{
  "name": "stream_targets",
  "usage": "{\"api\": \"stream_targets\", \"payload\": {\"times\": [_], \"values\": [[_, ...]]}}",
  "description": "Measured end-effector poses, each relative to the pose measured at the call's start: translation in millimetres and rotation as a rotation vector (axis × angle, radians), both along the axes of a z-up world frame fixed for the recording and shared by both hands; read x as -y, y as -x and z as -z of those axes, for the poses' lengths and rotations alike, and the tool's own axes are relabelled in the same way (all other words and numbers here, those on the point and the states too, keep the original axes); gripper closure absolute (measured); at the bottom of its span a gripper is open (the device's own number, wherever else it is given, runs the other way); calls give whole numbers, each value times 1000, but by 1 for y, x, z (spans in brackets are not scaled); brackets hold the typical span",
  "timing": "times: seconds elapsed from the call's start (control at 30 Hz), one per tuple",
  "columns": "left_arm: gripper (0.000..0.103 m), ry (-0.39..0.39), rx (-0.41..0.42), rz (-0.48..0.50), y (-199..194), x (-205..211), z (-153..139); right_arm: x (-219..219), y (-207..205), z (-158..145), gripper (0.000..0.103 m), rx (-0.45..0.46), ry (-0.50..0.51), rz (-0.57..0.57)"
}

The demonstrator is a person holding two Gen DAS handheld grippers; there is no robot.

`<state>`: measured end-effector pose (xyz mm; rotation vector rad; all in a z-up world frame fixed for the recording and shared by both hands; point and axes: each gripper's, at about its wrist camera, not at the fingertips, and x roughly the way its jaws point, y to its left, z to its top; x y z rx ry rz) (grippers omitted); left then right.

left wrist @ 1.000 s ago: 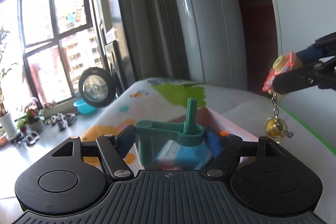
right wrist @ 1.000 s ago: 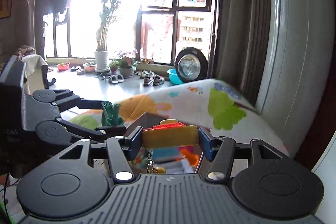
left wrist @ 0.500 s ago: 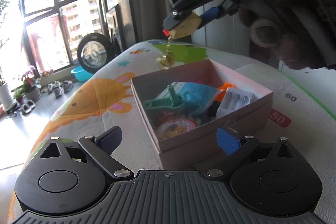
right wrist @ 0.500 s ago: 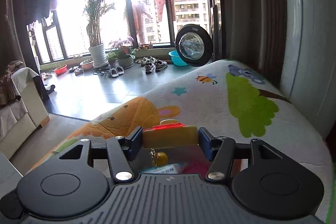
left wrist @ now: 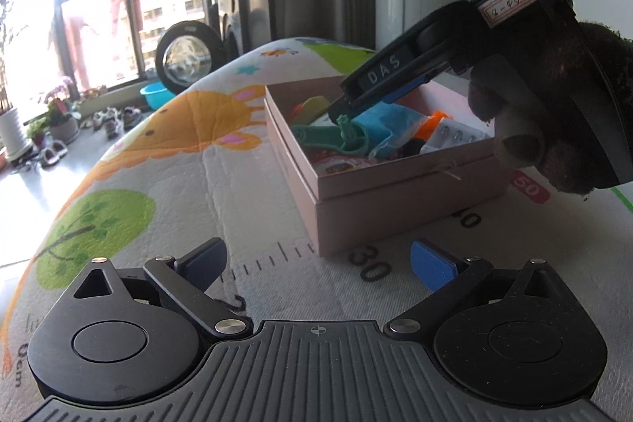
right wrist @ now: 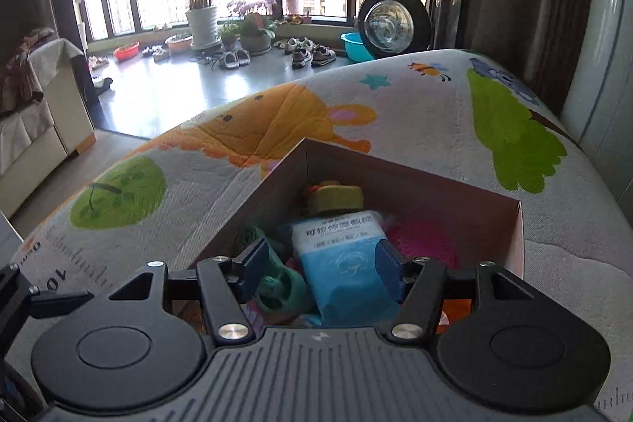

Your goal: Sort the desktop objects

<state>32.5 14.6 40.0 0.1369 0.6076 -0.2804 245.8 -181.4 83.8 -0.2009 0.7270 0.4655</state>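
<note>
A pink cardboard box (left wrist: 395, 192) stands on the cartoon play mat (left wrist: 166, 184). It holds a green plastic piece (left wrist: 336, 139), a blue packet (right wrist: 340, 256), a yellow keychain toy (right wrist: 336, 196) and other small items. My left gripper (left wrist: 316, 263) is open and empty, low over the mat in front of the box. My right gripper (right wrist: 320, 271) is open and empty above the box; it also shows in the left wrist view (left wrist: 395, 82), reaching down over the box.
The box's far wall (right wrist: 415, 180) rises behind the items. The mat carries a printed ruler (left wrist: 376, 263) along its near edge. Beyond the mat lie a tiled floor with shoes and plants (right wrist: 237, 46), a round mirror (right wrist: 391, 22) and a sofa (right wrist: 35, 121).
My right gripper came down over the box and opened; the yellow keychain toy now lies in the box. My left gripper, open since releasing the green piece, drew back and down.
</note>
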Motion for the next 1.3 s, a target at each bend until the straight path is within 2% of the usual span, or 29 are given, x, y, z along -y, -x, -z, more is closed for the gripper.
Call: {"api": "stream_targets", "payload": {"times": [0.17,0.3,0.37,0.43,0.53,0.63,0.83,1.0,1.07,1.1,1.23,1.3], "values": [[1,-1,-28,-24,12,-6,6,7,22,10,41,-10,54,-22],[0,-6,-51,-51,20,-7,11,19,46,10,37,65,126,5],[0,-18,-50,-71,23,-5,13,31,59,4,34,93,109,39],[0,-42,-32,-93,28,-2,14,48,80,-7,23,125,40,58],[0,-84,-11,-139,31,3,18,70,117,-14,1,160,-54,83],[0,-81,-38,-182,29,5,21,85,147,0,0,135,-101,143],[0,-13,-81,-257,29,7,28,89,165,53,0,-48,-107,222],[0,-42,-76,-289,22,20,32,74,158,63,0,19,31,246],[0,-25,-65,-294,19,21,35,72,149,68,0,36,65,274],[0,-15,-69,-298,18,20,36,74,145,69,0,39,65,286],[0,26,-81,-302,18,15,37,89,137,73,0,-3,-44,322],[0,21,-78,-303,18,16,37,86,140,75,0,24,-20,316]]}}
